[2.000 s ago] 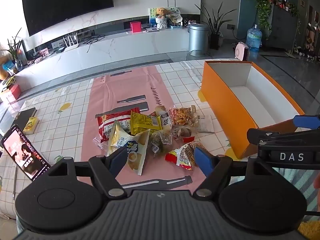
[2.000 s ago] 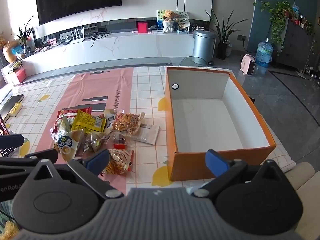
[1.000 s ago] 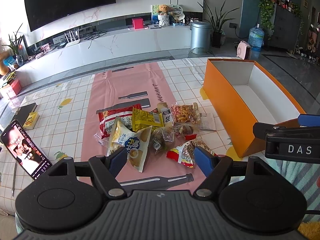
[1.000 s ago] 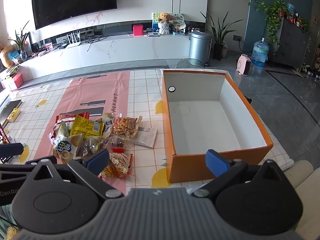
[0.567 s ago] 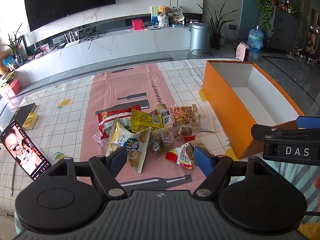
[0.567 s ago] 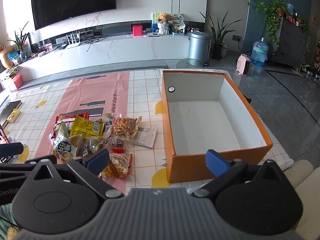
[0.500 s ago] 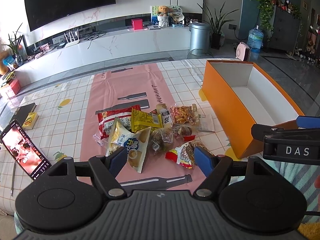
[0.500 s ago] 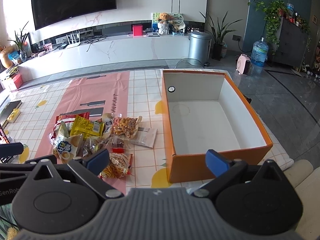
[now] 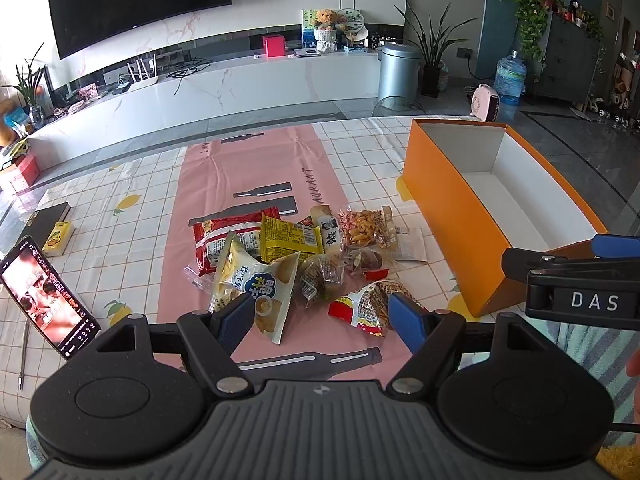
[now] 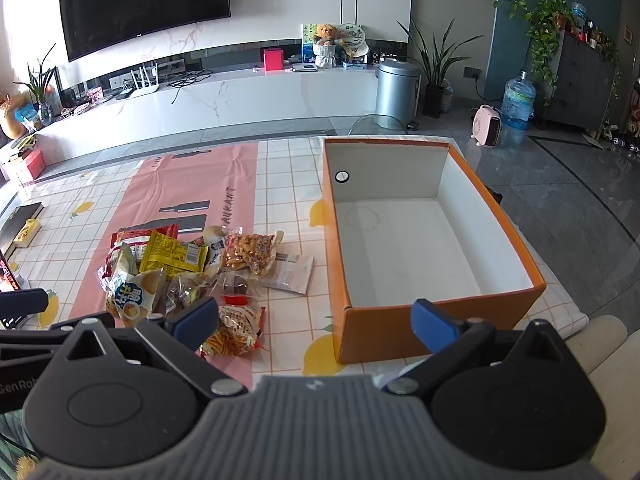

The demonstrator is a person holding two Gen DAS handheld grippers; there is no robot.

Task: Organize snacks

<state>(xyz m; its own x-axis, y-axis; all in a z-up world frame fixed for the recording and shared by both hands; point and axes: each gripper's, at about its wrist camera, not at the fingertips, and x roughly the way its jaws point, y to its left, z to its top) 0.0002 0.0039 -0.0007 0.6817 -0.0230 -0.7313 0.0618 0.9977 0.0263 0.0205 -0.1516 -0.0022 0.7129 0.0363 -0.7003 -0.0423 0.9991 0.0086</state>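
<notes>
A heap of snack packets lies on the pink strip of the tablecloth: a red packet (image 9: 224,236), a yellow packet (image 9: 290,238), a white chip bag (image 9: 260,284), a peanut bag (image 9: 362,226) and a red-and-clear packet (image 9: 370,306). An orange box (image 10: 432,312) with a bare white inside stands to their right. My left gripper (image 9: 322,316) hovers open just short of the heap, nothing between its blue pads. My right gripper (image 10: 316,324) is open too, held before the box's near left corner. The heap shows again in the right wrist view, with the chip bag (image 10: 132,292) nearest.
A phone (image 9: 48,292) with a lit screen leans at the table's left edge, beside a dark book and a small yellow box (image 9: 58,236). A flat white sachet (image 10: 290,272) lies between heap and box. Beyond the table are a TV bench, a bin and plants.
Both grippers hold still with jaws unchanged. Only the picture on the phone's screen differs.
</notes>
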